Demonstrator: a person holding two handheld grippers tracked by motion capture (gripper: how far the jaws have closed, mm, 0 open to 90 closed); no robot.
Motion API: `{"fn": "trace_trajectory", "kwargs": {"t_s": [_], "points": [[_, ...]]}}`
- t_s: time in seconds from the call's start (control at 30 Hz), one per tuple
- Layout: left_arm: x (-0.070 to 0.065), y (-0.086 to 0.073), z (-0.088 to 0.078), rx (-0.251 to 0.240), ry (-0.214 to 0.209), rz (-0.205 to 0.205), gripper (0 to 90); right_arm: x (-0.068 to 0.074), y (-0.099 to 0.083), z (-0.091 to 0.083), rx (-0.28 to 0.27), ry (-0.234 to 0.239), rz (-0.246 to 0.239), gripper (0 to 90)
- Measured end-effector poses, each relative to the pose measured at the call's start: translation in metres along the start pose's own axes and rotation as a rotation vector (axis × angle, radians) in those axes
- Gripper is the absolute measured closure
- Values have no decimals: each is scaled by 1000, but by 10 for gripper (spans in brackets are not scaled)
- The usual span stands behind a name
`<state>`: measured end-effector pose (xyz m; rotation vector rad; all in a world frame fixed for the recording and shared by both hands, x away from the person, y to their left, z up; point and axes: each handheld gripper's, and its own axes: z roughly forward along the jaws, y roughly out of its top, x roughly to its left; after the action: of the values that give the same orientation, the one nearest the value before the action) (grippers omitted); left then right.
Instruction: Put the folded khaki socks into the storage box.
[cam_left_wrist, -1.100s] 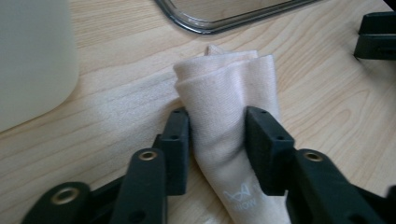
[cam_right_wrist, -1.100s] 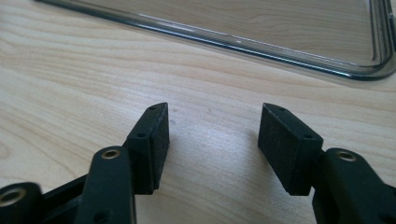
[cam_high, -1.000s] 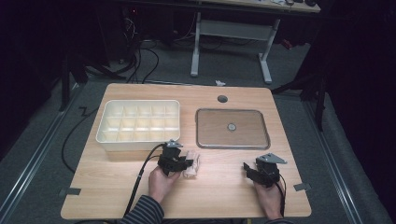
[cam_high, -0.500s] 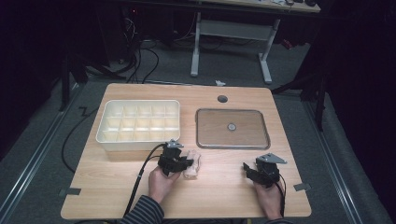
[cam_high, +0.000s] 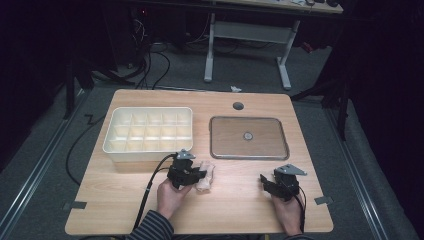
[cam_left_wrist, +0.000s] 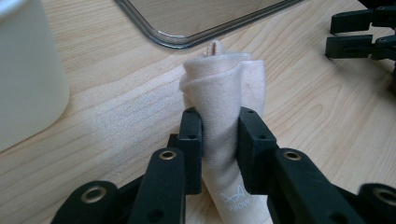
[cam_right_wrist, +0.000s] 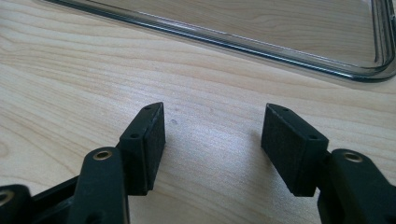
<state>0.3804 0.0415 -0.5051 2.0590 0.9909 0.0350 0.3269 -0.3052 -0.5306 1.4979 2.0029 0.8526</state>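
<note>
The left gripper (cam_left_wrist: 219, 140) has just been closing its jaws, and both pads now pinch a rolled beige cloth (cam_left_wrist: 226, 93) that lies on the wooden table (cam_left_wrist: 116, 116). The roll runs forward from the jaws toward the clear tray (cam_left_wrist: 187, 39) just beyond. The right gripper (cam_right_wrist: 212, 135) rests with jaws spread wide, nothing between them.

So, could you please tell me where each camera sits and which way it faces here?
High view: above the person's side, looking forward and down at the table; both hands and tongs show.
Left gripper view: rides the left tongs, looking along the jaws, which clamp a rolled cloth.
Right gripper view: rides the right tongs, looking along open jaws at bare wood.
Shared: the clear tray shows in both gripper views; the left one also shows the right tongs.
</note>
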Motion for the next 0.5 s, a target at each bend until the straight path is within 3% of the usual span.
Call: {"fn": "trace_trajectory", "kwargs": {"t_s": [0.5], "points": [[0,0,-14,-21,-11,6,735,0,0,0,0,1,0,394]]}}
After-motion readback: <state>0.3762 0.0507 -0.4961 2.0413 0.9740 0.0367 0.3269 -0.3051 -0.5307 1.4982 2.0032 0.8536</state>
